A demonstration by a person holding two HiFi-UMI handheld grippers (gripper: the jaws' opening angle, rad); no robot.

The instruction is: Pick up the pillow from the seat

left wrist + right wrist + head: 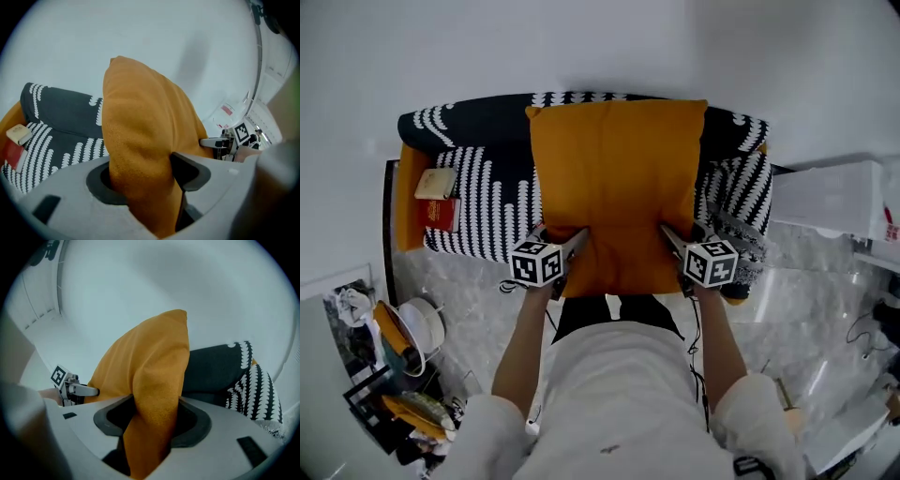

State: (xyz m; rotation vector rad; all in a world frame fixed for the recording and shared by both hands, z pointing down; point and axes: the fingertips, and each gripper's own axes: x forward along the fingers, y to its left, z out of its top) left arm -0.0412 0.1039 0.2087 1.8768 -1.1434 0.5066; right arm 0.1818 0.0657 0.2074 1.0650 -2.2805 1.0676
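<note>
Head view. I hold the orange pillow (619,187) by its near edge with both tools, over the middle of the black-and-white patterned seat (487,216). The left tool (579,236) bites near the pillow's near left corner. The right tool (667,234) bites near the near right corner. The pillow spreads away from me and covers the seat's centre as far as the backrest. From here I cannot tell whether its far edge touches the upholstery. At the seat's left end lie a cream book (436,182) and, touching it on the near side, a red book (441,214). Pale marbled floor (469,309) shows beneath my forearms.

Left gripper view. The left tool (143,180) pinches a thick fold of the pillow (140,140). Both dark pads press into the cloth, which bulges between them. The pillow rises tilted, and its upper corner stands against the white wall (140,37). The seat (61,126) lies behind it to the left, and the right tool (220,142) shows at the pillow's far side.

Right gripper view. The right tool (152,420) likewise pinches a fold of the pillow (150,362), with cloth filling the gap between its jaws. The seat (220,371) lies to the right, and the left tool (77,390) shows beyond the pillow on the left.
</note>
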